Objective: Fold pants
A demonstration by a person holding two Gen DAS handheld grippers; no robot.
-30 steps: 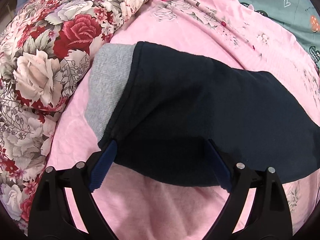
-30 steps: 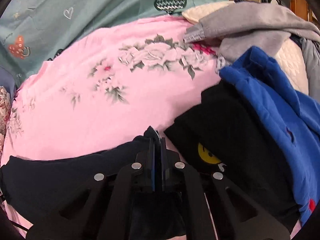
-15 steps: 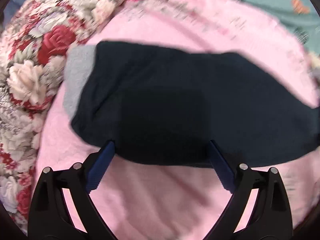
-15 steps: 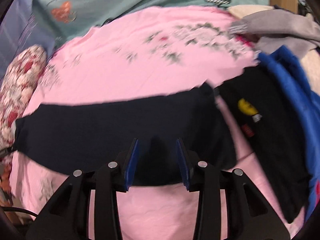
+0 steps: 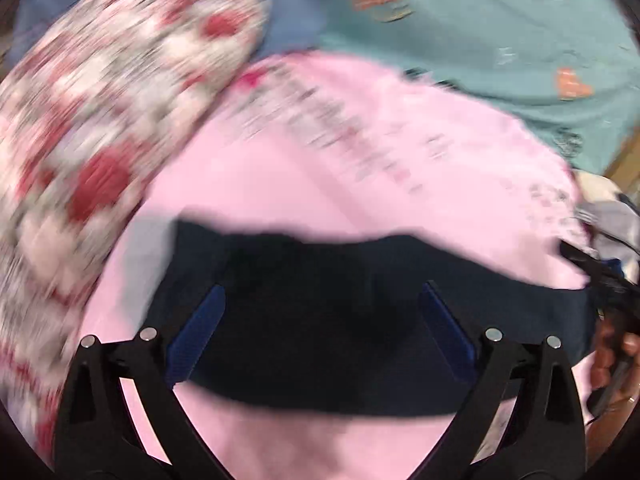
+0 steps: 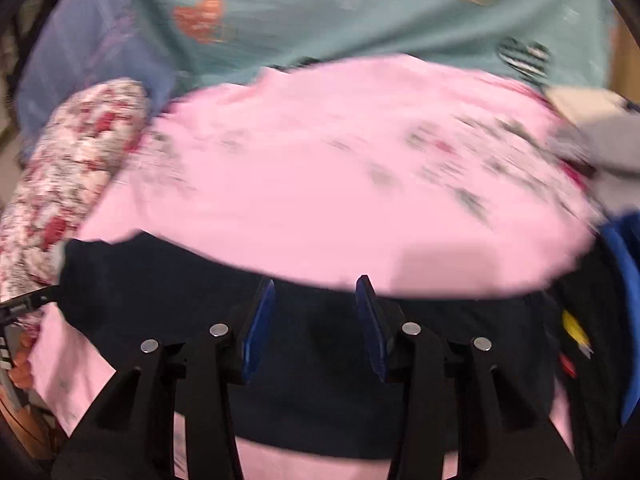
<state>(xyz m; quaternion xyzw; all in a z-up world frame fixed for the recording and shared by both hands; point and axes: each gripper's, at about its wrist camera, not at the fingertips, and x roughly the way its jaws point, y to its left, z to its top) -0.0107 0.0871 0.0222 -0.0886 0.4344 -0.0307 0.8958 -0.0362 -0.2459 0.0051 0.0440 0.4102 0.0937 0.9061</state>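
The dark navy pants (image 5: 328, 320) lie flat as a long band on the pink floral sheet (image 5: 320, 184), with a grey cuff (image 5: 148, 248) at the left end. My left gripper (image 5: 322, 296) is wide open above the pants' left part and holds nothing. In the right wrist view the pants (image 6: 320, 368) stretch across the lower frame. My right gripper (image 6: 316, 292) is open above them and empty. Both views are motion-blurred.
A red-and-white floral pillow (image 5: 100, 128) lies at the left. Teal heart-print bedding (image 6: 340, 12) is behind the pink sheet (image 6: 320, 184). A black garment with a yellow logo (image 6: 576, 332) and a blue garment (image 6: 624, 264) lie at the right, with a grey garment (image 6: 608, 148) beyond.
My right gripper let go of the pants' end and opened. Both grippers drew back and up, so the pants now sit lower and flat in both views.
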